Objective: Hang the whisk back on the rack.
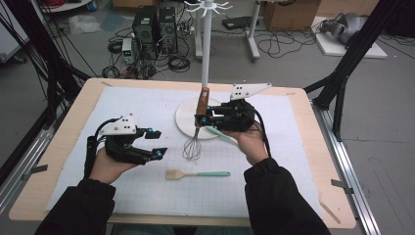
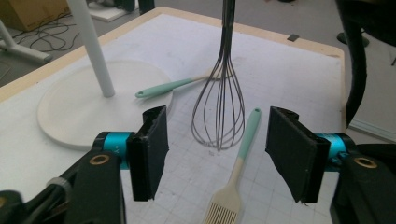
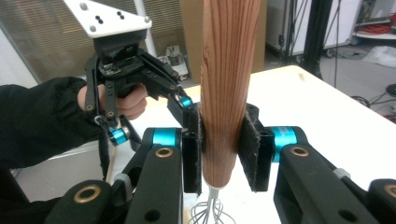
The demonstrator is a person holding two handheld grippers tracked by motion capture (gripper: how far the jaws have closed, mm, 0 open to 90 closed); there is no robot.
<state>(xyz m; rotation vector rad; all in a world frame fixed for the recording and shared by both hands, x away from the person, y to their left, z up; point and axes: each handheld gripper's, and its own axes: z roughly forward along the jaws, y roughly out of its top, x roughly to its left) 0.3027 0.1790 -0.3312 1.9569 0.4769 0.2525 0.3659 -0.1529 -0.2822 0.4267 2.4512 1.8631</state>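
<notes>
Near edge: a brush (image 1: pixel 197 174) with a mint handle lies flat on the table (image 1: pixel 68 142), its long axis running left to right in the high view, bristles toward the left.
Left hand-held gripper (image 1: pixel 155 144): released, nothing between its pads; in its own view the jaws stand apart either side of the whisk's wire head and the brush beyond them.
Whisk (image 1: pixel 193 147): hangs upright above the mat, wooden handle (image 3: pixel 226 84) up, wire balloon (image 2: pixel 219 109) down and clear of the surface.
Right hand-held gripper (image 1: pixel 201 119): clenched on the wooden handle, pads pressing it from both sides near its lower end.
Key relation: the whisk's long axis is vertical and runs close to parallel with the white pole (image 1: pixel 206 49) just behind it; the right hand holds it, so the right is the nearer hand by far.
Second utensil (image 1: pixel 219 133): another mint-handled piece lies by the stand's round base (image 1: pixel 186 117), just under the right hand.
Far: the hooks at the pole's top (image 1: pixel 207 7) sit well above the handle, so I judge the coming move to be a lift toward them.
</notes>
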